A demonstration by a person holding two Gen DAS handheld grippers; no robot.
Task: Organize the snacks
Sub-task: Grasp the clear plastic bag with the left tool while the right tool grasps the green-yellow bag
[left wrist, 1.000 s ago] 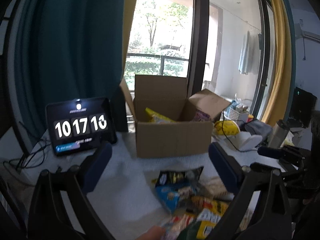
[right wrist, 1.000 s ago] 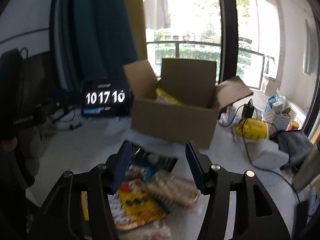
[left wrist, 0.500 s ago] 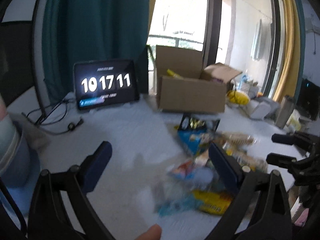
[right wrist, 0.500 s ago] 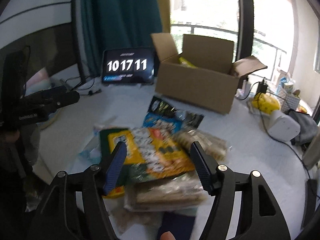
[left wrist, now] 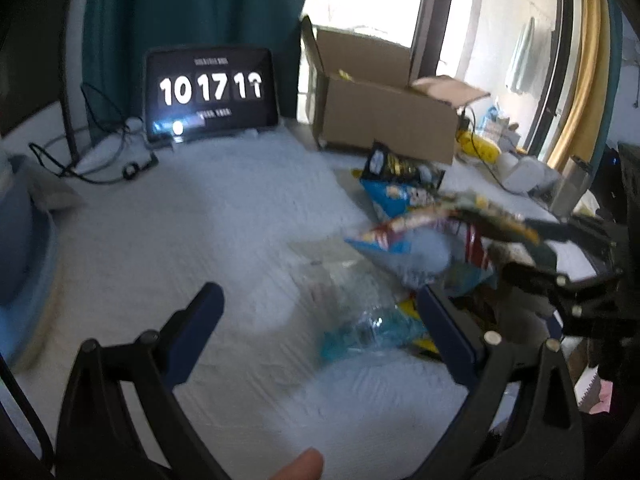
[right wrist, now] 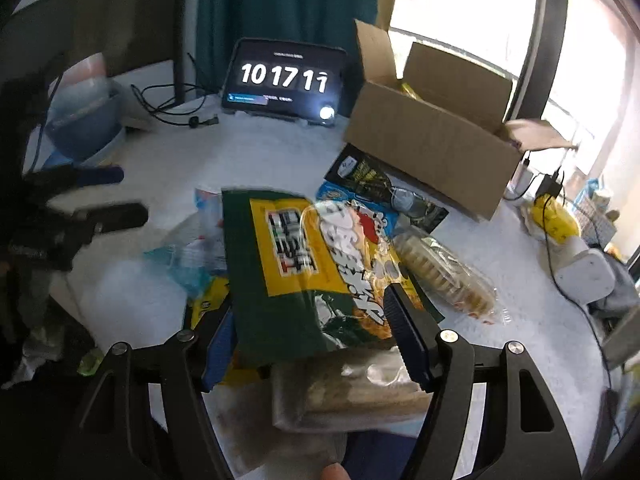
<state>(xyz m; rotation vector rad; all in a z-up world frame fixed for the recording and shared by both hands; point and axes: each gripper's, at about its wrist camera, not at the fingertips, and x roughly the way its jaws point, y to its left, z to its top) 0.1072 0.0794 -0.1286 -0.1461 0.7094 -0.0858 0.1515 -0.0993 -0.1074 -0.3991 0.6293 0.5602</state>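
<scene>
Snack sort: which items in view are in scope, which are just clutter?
In scope:
- green and yellow snack bag
- clear cracker pack
- black snack bag
- cardboard box

Clutter:
- clock tablet
- cables
- blue bowls
- yellow bag

You face a teal curtain (left wrist: 192, 4) and a bright glazed door with a dark frame (left wrist: 430, 20); a yellow curtain (left wrist: 580, 80) hangs right. Daylight washes the white surface (left wrist: 200, 216).
</scene>
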